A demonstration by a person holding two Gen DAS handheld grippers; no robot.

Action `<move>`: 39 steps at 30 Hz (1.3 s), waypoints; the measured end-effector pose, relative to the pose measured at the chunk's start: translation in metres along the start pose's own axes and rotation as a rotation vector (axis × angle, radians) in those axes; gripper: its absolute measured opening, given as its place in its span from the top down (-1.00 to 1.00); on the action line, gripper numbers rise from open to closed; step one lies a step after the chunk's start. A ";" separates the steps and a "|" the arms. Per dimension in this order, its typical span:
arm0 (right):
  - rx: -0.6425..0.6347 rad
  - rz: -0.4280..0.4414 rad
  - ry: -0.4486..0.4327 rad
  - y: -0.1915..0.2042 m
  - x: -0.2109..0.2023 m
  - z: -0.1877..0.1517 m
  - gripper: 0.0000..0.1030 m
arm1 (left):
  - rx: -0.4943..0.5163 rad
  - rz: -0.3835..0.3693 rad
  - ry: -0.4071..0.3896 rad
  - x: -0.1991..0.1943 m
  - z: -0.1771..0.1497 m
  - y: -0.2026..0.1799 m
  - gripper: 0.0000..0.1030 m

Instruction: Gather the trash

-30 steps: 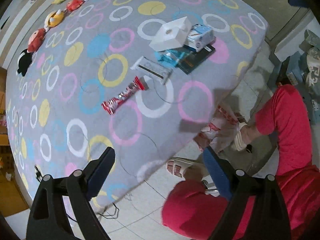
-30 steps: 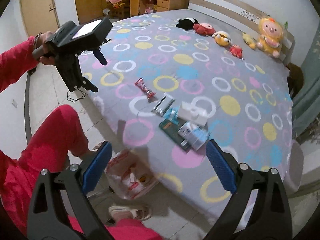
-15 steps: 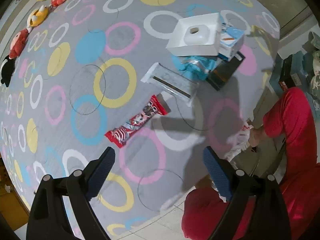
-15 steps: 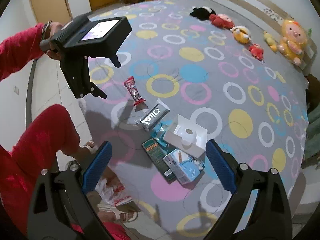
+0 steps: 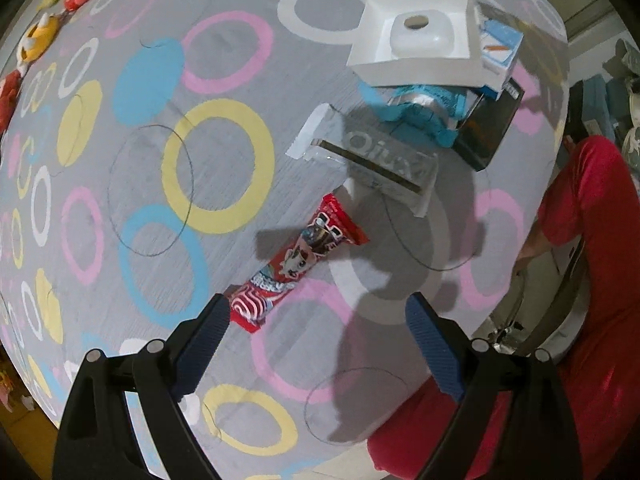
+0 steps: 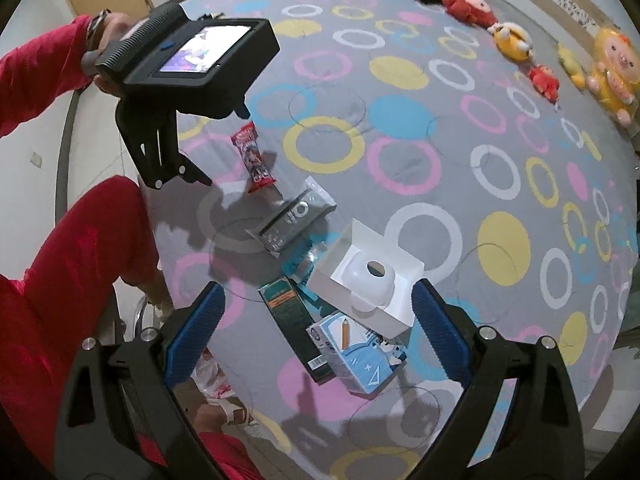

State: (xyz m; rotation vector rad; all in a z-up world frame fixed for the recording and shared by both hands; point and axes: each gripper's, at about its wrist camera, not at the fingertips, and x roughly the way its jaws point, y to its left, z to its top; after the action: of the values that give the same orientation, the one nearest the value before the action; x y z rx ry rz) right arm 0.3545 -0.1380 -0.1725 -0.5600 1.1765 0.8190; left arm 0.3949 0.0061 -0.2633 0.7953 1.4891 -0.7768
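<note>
Both claws have sunk closer to the bed (image 5: 168, 80). The red snack wrapper (image 5: 298, 262), flat and glossy, lies near the bed's edge just ahead of the left claw (image 5: 318, 344), spread, pointing down. The right claw (image 6: 316, 328), spread, hovers over the boxes (image 6: 360, 300).

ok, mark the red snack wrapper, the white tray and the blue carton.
red snack wrapper (image 5: 303, 261), left wrist view, middle of the printed face.
white tray (image 6: 366, 280), right wrist view, raised dome by the hole.
blue carton (image 6: 358, 350), right wrist view, top printed face.
</note>
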 end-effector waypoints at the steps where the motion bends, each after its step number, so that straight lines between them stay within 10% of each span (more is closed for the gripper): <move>1: -0.004 0.002 0.008 -0.001 0.004 0.001 -0.79 | 0.003 -0.005 0.008 0.005 0.001 0.001 -0.69; 18: -0.097 0.057 0.166 0.001 0.074 0.013 -0.48 | -0.001 -0.068 0.043 0.045 0.003 0.021 -0.52; 39: -0.093 0.068 0.231 0.002 0.101 0.007 0.72 | -0.075 0.022 0.098 0.073 0.026 0.002 0.15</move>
State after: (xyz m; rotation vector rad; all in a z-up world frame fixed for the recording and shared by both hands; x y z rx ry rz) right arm 0.3728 -0.1047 -0.2665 -0.7089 1.3799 0.8873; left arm 0.4067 -0.0120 -0.3376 0.8016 1.5845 -0.6699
